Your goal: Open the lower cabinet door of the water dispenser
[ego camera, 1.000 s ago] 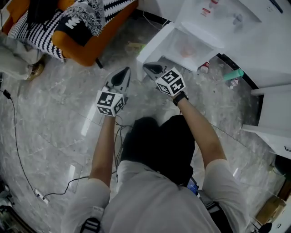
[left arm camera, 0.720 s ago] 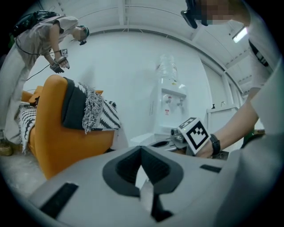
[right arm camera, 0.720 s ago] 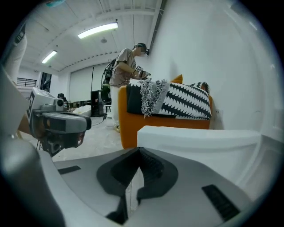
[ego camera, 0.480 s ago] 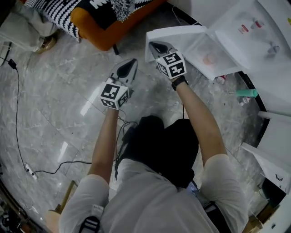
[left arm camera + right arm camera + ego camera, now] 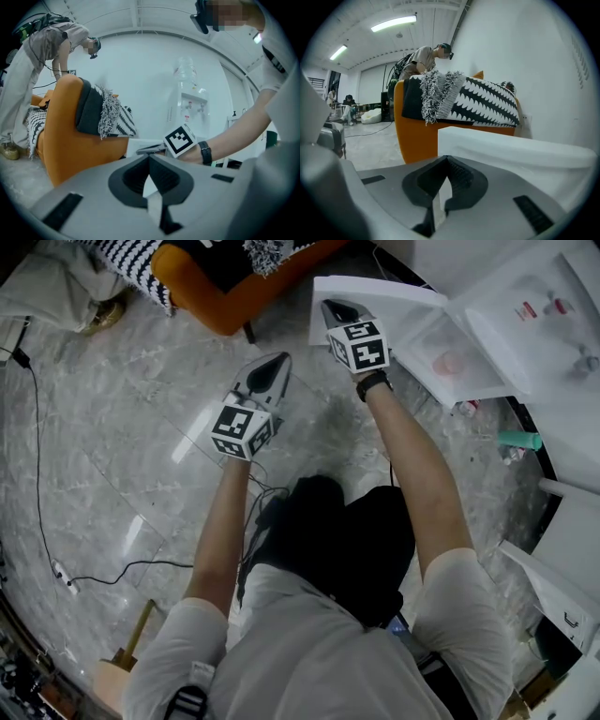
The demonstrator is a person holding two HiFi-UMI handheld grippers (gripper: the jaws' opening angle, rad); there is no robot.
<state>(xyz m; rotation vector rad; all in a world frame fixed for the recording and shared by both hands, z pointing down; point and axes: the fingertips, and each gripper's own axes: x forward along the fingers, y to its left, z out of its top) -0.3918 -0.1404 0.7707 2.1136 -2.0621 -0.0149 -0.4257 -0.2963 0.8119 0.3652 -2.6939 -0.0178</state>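
Our right hand-held gripper [image 5: 334, 307], jaws closed and empty, sits by the open white lower cabinet door [image 5: 403, 294], far right; we cannot tell if they touch. Our left hand-held gripper [image 5: 279, 362] hovers closed.

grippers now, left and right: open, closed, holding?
Left gripper: closed, empty.
Right gripper: closed, empty, tip by the open door.

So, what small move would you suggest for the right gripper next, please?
Probably draw the right gripper back from the door. The door stands swung well out from the water dispenser, the cabinet inside shows, and the jaws are shut by the door's edge with nothing between them, so the opening looks done.
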